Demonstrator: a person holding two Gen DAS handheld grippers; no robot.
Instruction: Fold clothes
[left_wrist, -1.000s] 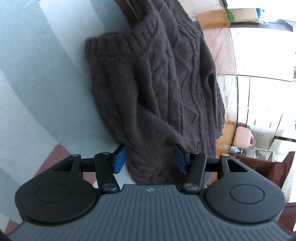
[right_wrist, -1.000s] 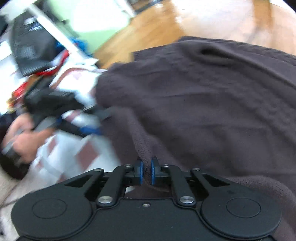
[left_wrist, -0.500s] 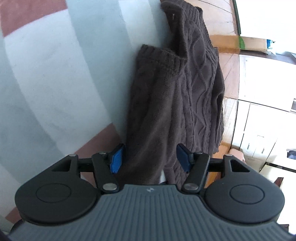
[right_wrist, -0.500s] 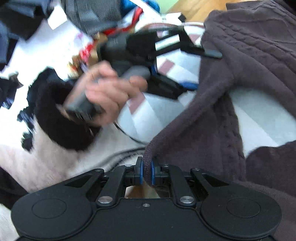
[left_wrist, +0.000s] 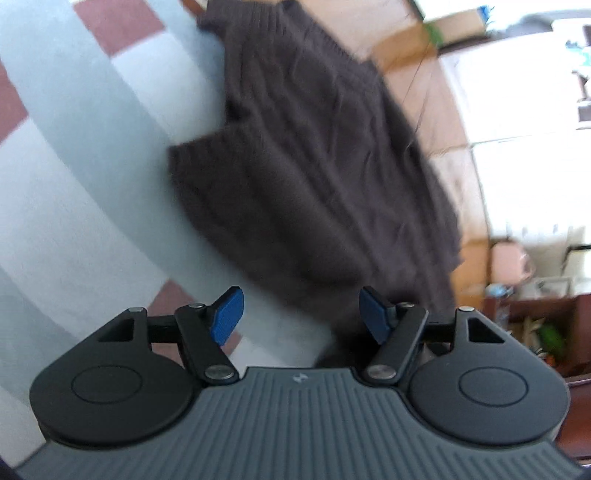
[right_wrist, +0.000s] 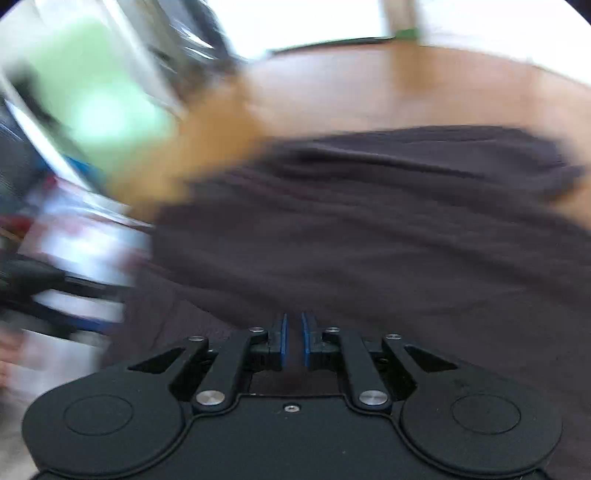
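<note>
Now I fold the soft brown sweater (left_wrist: 314, 177).
My left gripper (left_wrist: 298, 314) is opening, empty; my right gripper (right_wrist: 292, 341) is opening too, cloth between. Grab the thick hem.

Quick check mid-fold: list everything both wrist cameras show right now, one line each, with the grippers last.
sweater: one, dark brown cable knit, lying on the striped cloth, one edge hanging toward the floor.
striped cloth: one, pale blue and white with reddish-brown patches, under the sweater.
wooden floor: orange-brown, beyond the sweater.
cardboard box: one, brown, on the floor at the far end.
pink container: one, at the right edge, too blurred to identify.
left gripper: black with blue pads, jaws opening, nothing pinched between them.
right gripper: black with blue pads, jaws opening from a narrow gap, sweater fabric right at the pads; grip unclear.
</note>
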